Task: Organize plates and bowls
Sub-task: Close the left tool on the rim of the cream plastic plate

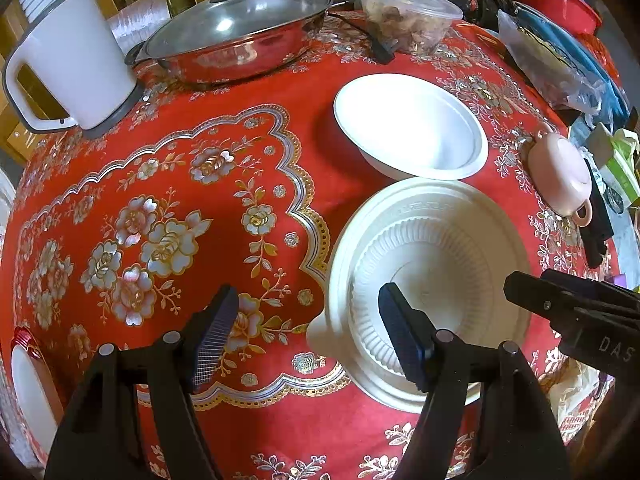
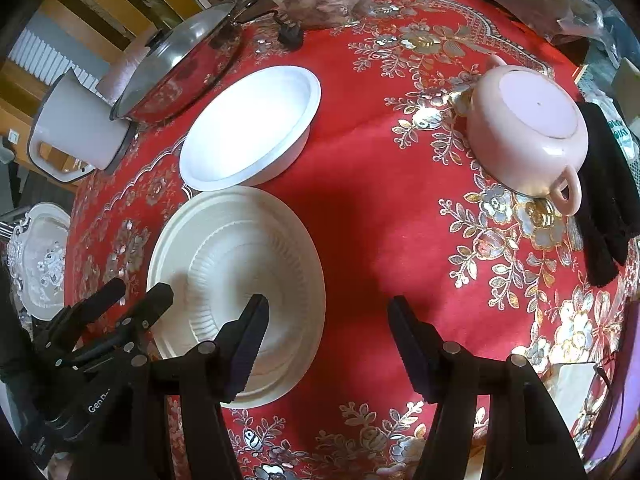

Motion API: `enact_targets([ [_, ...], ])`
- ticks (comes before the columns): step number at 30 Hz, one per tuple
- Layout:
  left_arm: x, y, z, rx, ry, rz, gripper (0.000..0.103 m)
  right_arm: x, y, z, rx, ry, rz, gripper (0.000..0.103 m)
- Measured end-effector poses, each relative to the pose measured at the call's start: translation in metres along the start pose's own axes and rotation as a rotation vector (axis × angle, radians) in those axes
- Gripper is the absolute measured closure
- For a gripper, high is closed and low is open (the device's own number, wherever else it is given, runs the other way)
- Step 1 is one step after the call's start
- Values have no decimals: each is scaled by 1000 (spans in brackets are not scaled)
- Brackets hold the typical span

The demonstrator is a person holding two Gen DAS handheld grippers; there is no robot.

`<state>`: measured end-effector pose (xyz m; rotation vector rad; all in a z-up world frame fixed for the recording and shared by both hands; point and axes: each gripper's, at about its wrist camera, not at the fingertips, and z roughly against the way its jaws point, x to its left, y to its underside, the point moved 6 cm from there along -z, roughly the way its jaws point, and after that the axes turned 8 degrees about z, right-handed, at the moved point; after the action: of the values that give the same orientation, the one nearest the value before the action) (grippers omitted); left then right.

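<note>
Both your grippers, left [image 1: 306,332] and right [image 2: 326,344], hang wide open and empty over the plate [image 2: 236,248], bowl [image 2: 250,128] just beyond.

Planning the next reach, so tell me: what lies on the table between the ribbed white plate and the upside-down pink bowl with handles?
Only bare red floral tablecloth lies between the ribbed white plate and the upside-down pink bowl; the right wrist view shows it clearest.

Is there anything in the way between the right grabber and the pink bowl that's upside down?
Nothing visible. Only bare red tablecloth lies between the open right gripper and the upside-down pink bowl. The black glove lies beyond the bowl, not in the path.
</note>
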<state>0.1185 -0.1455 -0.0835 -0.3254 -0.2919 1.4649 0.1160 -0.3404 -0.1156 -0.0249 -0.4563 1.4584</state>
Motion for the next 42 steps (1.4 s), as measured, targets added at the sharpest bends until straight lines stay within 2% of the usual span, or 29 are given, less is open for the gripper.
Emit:
enact_targets([
  [29, 1, 1, -5, 19, -6, 0, 31, 1, -4, -6, 10, -1, 14, 39],
  [42, -1, 3, -16, 71, 25, 22, 31, -2, -6, -11, 16, -9, 15, 39],
])
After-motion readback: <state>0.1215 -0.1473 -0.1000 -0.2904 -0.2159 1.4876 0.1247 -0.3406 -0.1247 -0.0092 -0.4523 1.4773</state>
